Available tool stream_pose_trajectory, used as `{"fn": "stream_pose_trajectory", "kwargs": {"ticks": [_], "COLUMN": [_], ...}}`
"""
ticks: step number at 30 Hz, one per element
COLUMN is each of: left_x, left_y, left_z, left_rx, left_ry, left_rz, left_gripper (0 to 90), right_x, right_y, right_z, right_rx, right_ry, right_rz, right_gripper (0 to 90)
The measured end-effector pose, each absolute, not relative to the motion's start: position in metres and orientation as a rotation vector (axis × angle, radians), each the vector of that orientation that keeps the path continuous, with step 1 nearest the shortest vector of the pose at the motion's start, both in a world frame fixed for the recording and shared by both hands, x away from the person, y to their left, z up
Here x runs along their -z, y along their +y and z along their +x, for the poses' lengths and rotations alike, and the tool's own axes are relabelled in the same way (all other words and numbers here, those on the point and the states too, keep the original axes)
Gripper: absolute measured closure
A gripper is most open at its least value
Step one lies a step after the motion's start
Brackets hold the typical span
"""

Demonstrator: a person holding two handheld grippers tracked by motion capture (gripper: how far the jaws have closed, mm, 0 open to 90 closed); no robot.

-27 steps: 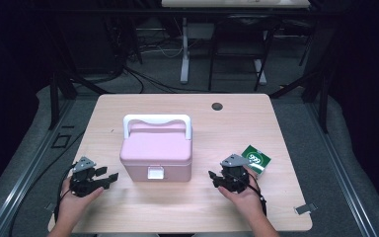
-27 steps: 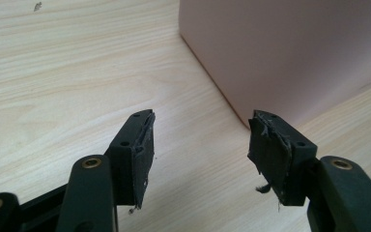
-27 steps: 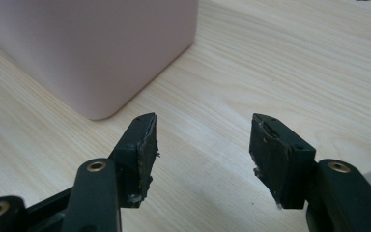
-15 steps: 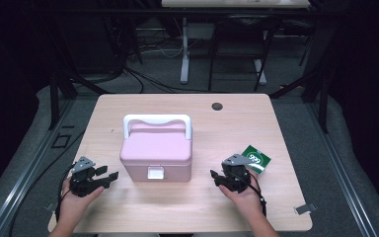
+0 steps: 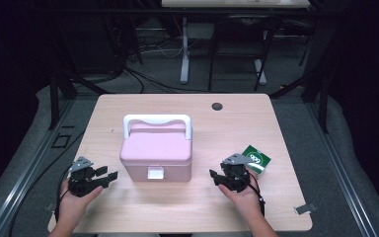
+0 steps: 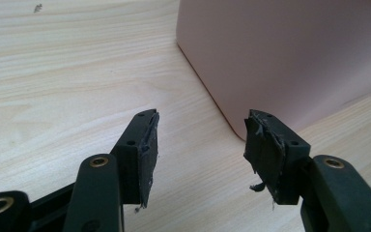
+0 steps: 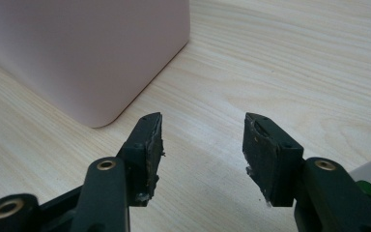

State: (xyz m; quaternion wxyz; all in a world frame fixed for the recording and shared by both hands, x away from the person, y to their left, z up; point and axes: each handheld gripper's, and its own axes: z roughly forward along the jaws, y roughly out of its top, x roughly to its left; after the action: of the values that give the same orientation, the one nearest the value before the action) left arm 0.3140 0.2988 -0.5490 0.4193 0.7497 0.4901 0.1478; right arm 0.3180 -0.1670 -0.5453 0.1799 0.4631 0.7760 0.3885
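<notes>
A pink lunch box (image 5: 156, 153) with a white handle (image 5: 156, 120) and a white front latch (image 5: 155, 173) stands shut in the middle of the table. My left gripper (image 5: 107, 176) rests on the table to its left, open, with nothing between its jaws; the box's pink side (image 6: 290, 53) looms just ahead of it (image 6: 200, 140). My right gripper (image 5: 216, 176) sits to the box's right, open and empty (image 7: 203, 140), with the box's corner (image 7: 87, 53) ahead on the left. A small green packet (image 5: 255, 159) lies just right of that gripper.
The light wooden table (image 5: 187, 207) has a round dark cable hole (image 5: 217, 106) near its far edge. A small grey clip (image 5: 305, 208) lies at the near right corner. Desk legs and cables stand on the dark floor beyond the table.
</notes>
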Motion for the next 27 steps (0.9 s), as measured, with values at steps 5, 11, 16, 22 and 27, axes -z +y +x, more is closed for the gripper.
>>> {"fn": "stream_pose_trajectory", "kwargs": {"ticks": [5,11,16,22,27], "left_x": [0.541,0.534,0.527,0.52,0.519], "left_y": [0.298,0.297,0.295,0.291,0.285], "left_z": [0.319,0.325,0.331,0.341,0.346], "left_rx": [-0.4,-0.352,-0.359,-0.331,-0.329], "left_ry": [1.247,1.258,1.257,1.263,1.257], "left_rz": [1.848,1.81,1.815,1.802,1.798], "left_gripper": [45.2,45.9,46.3,47.6,47.6], "right_x": [0.543,0.538,0.53,0.526,0.525], "right_y": [-0.166,-0.165,-0.162,-0.154,-0.148], "right_z": [0.321,0.324,0.329,0.337,0.342], "right_rx": [-1.119,-1.133,-1.158,-1.163,-1.161], "right_ry": [2.188,2.184,2.177,2.196,2.191], "right_rz": [1.321,1.336,1.339,1.326,1.324], "right_gripper": [48.7,48.8,48.8,48.7,48.9]}}
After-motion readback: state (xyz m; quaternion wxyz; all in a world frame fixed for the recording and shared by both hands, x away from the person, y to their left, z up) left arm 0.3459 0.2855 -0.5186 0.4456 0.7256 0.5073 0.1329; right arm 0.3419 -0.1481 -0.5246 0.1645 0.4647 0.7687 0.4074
